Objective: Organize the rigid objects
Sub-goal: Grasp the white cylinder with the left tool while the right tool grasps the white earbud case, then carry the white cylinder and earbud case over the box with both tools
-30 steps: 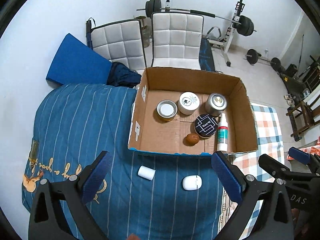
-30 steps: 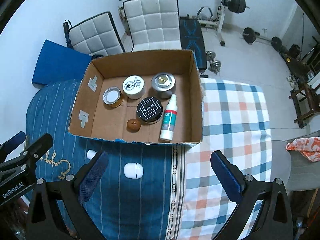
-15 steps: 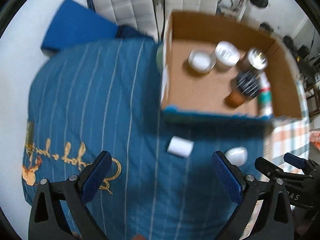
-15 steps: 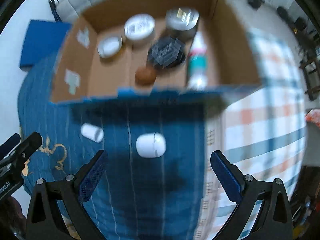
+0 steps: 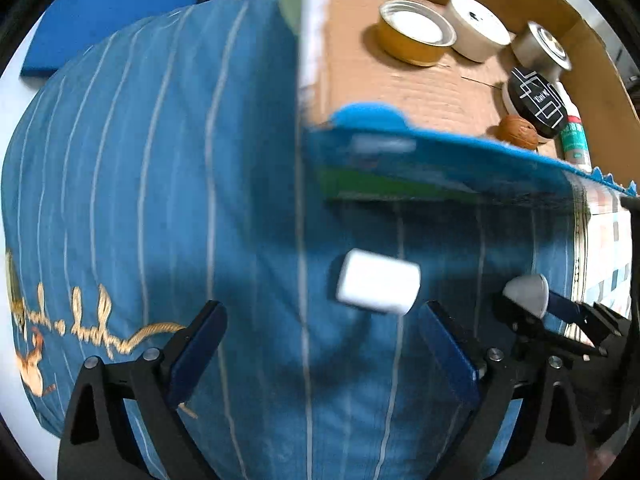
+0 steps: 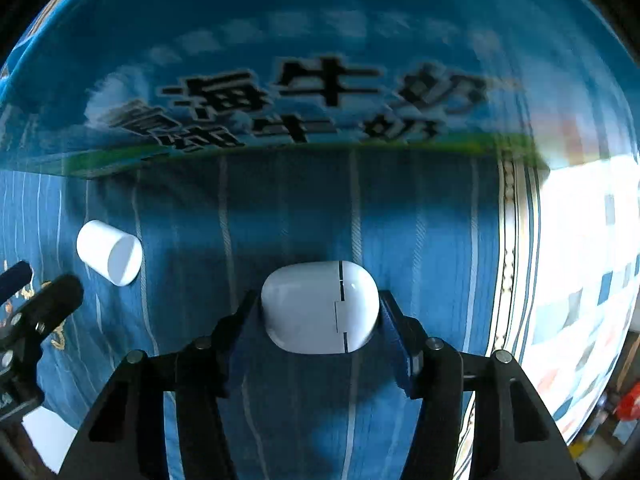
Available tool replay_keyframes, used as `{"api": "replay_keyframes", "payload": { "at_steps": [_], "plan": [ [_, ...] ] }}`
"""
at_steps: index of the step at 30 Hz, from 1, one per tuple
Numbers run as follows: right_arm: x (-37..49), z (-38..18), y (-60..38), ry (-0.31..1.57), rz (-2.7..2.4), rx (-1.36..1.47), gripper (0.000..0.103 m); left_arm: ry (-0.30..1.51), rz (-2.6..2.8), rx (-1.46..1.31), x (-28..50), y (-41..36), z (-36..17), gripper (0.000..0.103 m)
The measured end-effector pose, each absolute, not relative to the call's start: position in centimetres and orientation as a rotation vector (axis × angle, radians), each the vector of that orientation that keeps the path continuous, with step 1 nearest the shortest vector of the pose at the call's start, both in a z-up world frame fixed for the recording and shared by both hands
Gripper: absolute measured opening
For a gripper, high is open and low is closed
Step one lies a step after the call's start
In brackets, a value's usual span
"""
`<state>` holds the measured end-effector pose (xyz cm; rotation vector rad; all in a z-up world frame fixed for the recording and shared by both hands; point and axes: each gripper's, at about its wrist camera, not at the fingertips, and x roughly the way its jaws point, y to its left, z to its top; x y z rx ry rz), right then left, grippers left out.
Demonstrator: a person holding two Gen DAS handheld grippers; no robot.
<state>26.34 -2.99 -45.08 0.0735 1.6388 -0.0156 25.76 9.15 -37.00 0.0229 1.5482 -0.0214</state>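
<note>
A small white cylinder (image 5: 378, 286) lies on its side on the blue striped bedcover (image 5: 160, 160). My left gripper (image 5: 322, 308) points down over it; its jaws are closing but still wide, and the cylinder sits just beyond the right fingertip, untouched. A white earbud case (image 6: 320, 306) lies between the blue pads of my right gripper (image 6: 320, 312), whose jaws are closing and meet both its sides. In the left wrist view the earbud case (image 5: 526, 290) and right gripper (image 5: 534, 306) show at the right. The cylinder (image 6: 108, 252) and left gripper (image 6: 40, 284) show at the right wrist view's left.
An open cardboard box (image 5: 440, 152) stands just beyond both objects, its printed wall (image 6: 320, 80) close ahead. It holds a gold tin (image 5: 414, 36), white tub (image 5: 476, 26), silver tin (image 5: 544, 46), black round tin (image 5: 538, 100), brown nut (image 5: 518, 132) and spray bottle (image 5: 574, 140). Checked cloth (image 6: 580, 240) lies right.
Both grippers have dropped close to the bedcover. The right jaws have narrowed from wide open onto the earbud case. The left jaws have narrowed slightly near the cylinder.
</note>
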Motion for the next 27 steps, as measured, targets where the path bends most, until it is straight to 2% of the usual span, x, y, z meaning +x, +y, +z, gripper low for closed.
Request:
{"api": "replay_keyframes", "payload": {
  "at_steps": [2, 6, 9, 14, 20, 21, 23, 27],
  "plan": [
    [25.8, -45.1, -3.6, 1.642, -0.033, 0.066, 0.060, 1.551, -0.034, 0.045, 26.3, 8.3, -37.5, 0.080],
    [24.6, -45.0, -5.1, 1.647, -0.073, 0.066, 0.060, 1.570, -0.088, 0.053, 27.2, 6.7, -38.9, 0.077],
    [24.1, -45.0, -6.0, 1.650, -0.096, 0.067, 0.060, 1.549, -0.091, 0.071, 27.5, 5.9, -38.8, 0.066],
    [23.4, -44.8, -6.8, 1.653, -0.105, 0.079, 0.060, 1.585, -0.114, 0.004, 27.8, 4.9, -39.1, 0.066],
    [24.4, -44.3, -7.0, 1.650, -0.099, 0.081, 0.060, 1.653, -0.147, -0.024, 28.2, 5.6, -42.0, 0.065],
    [24.9, -44.2, -6.8, 1.648, -0.097, 0.076, 0.060, 1.644, -0.139, -0.026, 28.1, 5.7, -42.1, 0.062],
    [25.8, -44.0, -6.3, 1.645, -0.093, 0.061, 0.060, 1.643, -0.128, -0.027, 27.9, 5.5, -42.3, 0.033],
    [25.6, -43.5, -5.2, 1.650, -0.086, 0.059, 0.060, 1.655, -0.122, -0.019, 26.6, 5.8, -41.9, 0.030]
  ]
}}
